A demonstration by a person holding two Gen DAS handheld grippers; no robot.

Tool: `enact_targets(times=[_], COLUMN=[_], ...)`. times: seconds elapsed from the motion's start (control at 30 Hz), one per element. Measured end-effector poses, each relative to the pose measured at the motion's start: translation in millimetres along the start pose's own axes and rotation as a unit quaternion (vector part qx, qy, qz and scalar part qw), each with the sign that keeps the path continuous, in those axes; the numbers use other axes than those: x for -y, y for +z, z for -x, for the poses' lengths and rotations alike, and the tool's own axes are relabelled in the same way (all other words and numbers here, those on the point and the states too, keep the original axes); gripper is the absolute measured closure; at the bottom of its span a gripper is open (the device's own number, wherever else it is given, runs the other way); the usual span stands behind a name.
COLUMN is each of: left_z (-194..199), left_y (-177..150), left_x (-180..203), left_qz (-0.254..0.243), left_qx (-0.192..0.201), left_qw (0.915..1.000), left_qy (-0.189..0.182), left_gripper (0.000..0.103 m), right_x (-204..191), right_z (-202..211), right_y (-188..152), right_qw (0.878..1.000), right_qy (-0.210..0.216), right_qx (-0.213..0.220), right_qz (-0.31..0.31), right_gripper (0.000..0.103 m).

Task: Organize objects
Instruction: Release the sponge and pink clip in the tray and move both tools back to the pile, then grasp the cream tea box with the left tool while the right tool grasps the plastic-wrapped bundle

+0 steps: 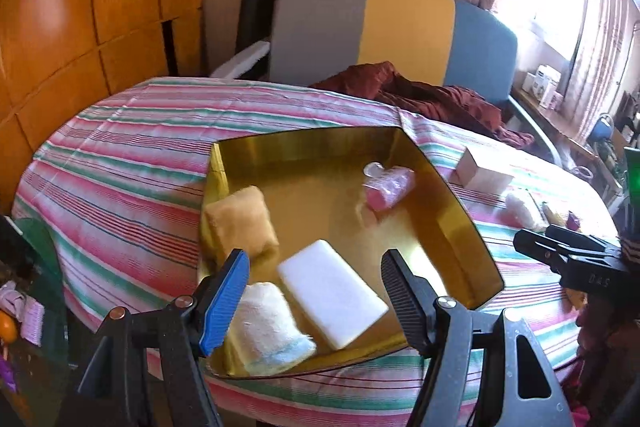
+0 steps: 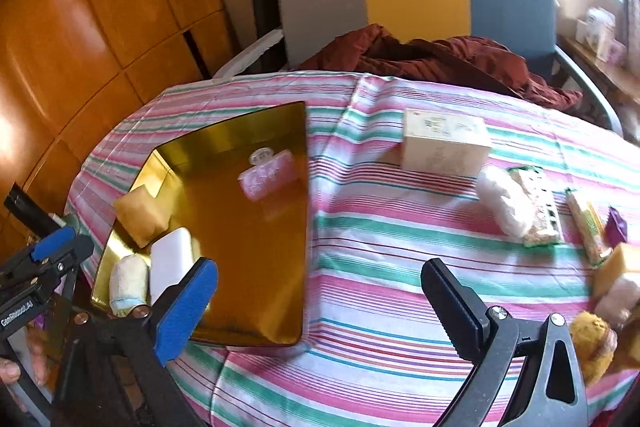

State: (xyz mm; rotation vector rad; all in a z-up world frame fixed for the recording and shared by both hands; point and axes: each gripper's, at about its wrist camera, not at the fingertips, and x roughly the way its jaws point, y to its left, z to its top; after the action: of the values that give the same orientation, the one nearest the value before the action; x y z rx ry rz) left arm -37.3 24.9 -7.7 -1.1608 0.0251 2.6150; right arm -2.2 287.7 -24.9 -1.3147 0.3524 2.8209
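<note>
Right claw (image 2: pixel 320 307) parting, empty; left claw (image 1: pixel 316 291) apart, empty, housing reads "GenRobot.AI".

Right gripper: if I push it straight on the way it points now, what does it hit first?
Probably nothing but the striped tablecloth: the right gripper is open and empty, between the gold tray and the snack packets. Depth is unclear.

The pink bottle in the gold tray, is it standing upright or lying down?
Lying down. The pink bottle rests on its side on the floor of the gold tray, its clear cap pointing toward the far wall.
</note>
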Motion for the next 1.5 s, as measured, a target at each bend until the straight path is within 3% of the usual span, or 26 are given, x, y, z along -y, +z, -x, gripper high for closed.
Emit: enact_targets(times=[0.37,0.73,1.0,1.23,1.27,1.33,1.5], left_z=[-11.0,-33.6,-62.5,-90.2,-93.9,-101.9,-127.0], left_y=[9.2,33.5,57.5,76.3,78.8,83.5,94.9], left_x=[39.3,104.6,143.9,168.8,172.7,181.0,204.3], left_qz=[-0.054,-0.137,-0.183,-0.209,-0.217,-0.233,-0.278], left_qx=[-0.018,-0.036,-0.058,-0.072,-0.074,-0.075,-0.085], left_qw=[0.9973,0.9850,0.9739,0.9677,0.9659,0.9623,0.9492], left_qy=[-0.047,-0.098,-0.120,-0.121,-0.120,-0.118,-0.120], left_gripper=[0.034,0.034,0.034,0.032,0.029,0.024,0.022], right_x=[78.9,145.0,151.5,143.7,143.5,144.3,140.5], right_z=[7.5,23.6,-2.8,-60.9,-69.1,-82.9,-72.2], right_y=[-12.7,-6.8,23.9,52.9,55.1,56.2,51.5], right_qw=[0.994,0.987,0.993,0.991,0.990,0.987,0.990], right_qy=[-0.050,-0.085,-0.096,-0.115,-0.116,-0.119,-0.094], right_qx=[-0.011,-0.009,-0.029,-0.073,-0.081,-0.100,-0.096], right_qz=[-0.092,-0.136,-0.063,0.012,0.017,0.028,0.034], right_gripper=[0.000,0.000,0.027,0.038,0.042,0.062,0.066])
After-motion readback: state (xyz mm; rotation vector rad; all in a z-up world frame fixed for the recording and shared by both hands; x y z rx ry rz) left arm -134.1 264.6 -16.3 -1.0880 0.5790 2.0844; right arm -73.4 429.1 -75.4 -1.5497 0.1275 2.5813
